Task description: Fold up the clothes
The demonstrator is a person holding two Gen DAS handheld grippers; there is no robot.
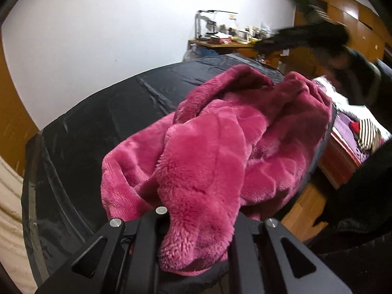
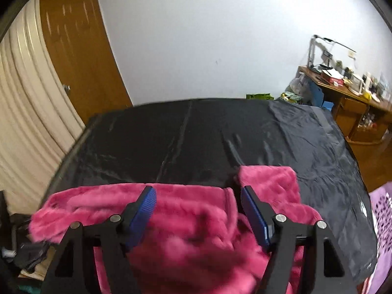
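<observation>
A fluffy magenta fleece garment (image 1: 220, 134) lies bunched on the table's black cover (image 1: 98, 134). My left gripper (image 1: 196, 232) is shut on a fold of it; the cloth bulges out between the black fingers and hides their tips. In the right wrist view the same garment (image 2: 186, 220) spreads along the near edge of the black cover (image 2: 196, 134). My right gripper (image 2: 198, 193) hangs just above it, open, its blue pads (image 2: 147, 205) wide apart and not pressing the cloth. In the left wrist view a dark blurred shape, the right gripper and hand (image 1: 306, 36), sits at the upper right.
A cluttered wooden desk (image 2: 348, 88) stands past the table's far right corner. A brown door (image 2: 78, 56) and a cream curtain (image 2: 24, 112) are on the left. A bed with a purple cover and striped clothing (image 1: 367, 132) lies to the right.
</observation>
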